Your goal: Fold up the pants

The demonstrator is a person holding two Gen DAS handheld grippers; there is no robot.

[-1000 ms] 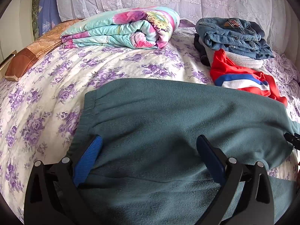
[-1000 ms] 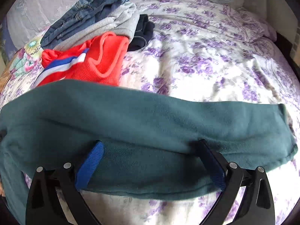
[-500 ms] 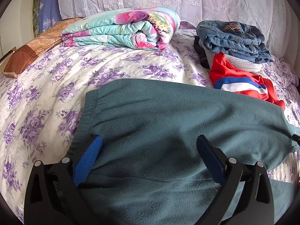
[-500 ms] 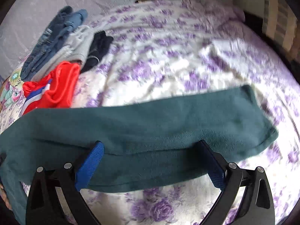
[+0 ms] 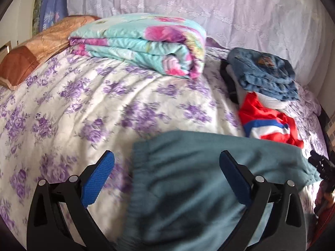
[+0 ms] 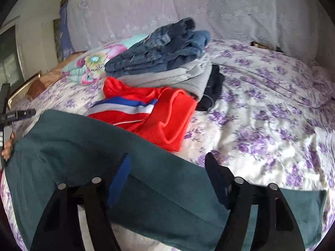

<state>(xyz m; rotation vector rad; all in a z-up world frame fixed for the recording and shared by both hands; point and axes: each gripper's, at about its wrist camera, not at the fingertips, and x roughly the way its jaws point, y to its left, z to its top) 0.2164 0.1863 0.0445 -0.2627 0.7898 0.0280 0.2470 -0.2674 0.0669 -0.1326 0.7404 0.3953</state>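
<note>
The teal fleece pants (image 5: 188,188) lie flat on the purple-flowered bed sheet (image 5: 83,104), with the elastic waistband at their left end. My left gripper (image 5: 165,167) hangs open over that waistband: its left pad is above bare sheet and its right pad above the cloth. In the right wrist view a pant leg (image 6: 83,146) runs across the bottom. There my right gripper (image 6: 167,167) is closing its jaws, with the cloth lying between them and the pads not visibly pressing on it. The left gripper (image 6: 18,114) shows at that view's left edge.
A folded floral quilt (image 5: 146,48) and a brown pillow (image 5: 27,58) sit at the back left. Folded jeans (image 6: 159,48) top a grey pile beside a black garment (image 6: 213,87). A red jacket (image 6: 159,113) lies right behind the pants. Bare sheet spreads to the right (image 6: 272,115).
My left gripper slid left, so the pants now sit right of centre in its view. My right gripper swung towards the clothes pile and its jaws narrowed over the pant leg.
</note>
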